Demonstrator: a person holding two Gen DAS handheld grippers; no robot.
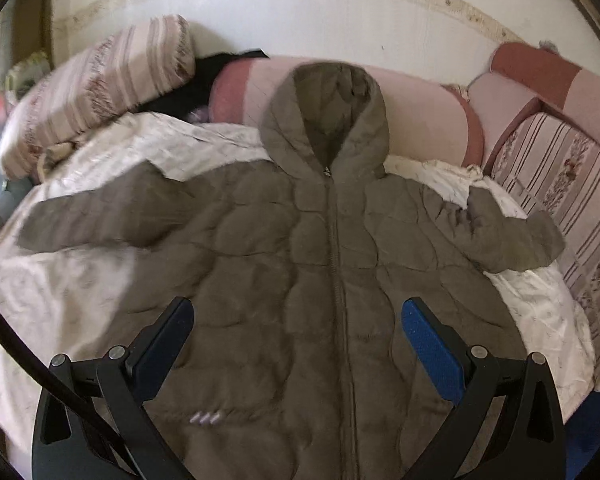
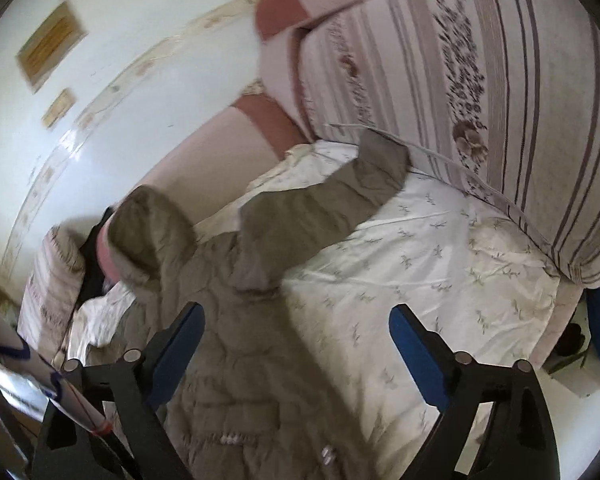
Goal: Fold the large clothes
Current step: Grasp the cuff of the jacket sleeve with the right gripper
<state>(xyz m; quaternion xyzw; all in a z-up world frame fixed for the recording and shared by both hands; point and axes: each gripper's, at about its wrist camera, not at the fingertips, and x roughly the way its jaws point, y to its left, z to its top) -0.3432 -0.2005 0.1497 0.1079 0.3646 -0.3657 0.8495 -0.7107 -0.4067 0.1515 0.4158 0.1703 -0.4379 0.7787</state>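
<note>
Jacket [image 1: 284, 248], olive and quilted, lies spread face up on the bed [image 1: 72, 280], zipped, its hood [image 1: 324, 120] toward the far edge against the pink bolster [image 1: 420, 120]. One sleeve [image 1: 100, 220] reaches to the bed's left edge, the other sleeve [image 2: 324, 196] toward the striped cushion [image 2: 500, 100] at the right edge. I have my left gripper [image 1: 296, 344] above the jacket's lower front, jaws wide and empty. My right gripper [image 2: 296, 344] hangs over the jacket's right side and the white sheet [image 2: 440, 260], jaws wide, nothing between them.
</note>
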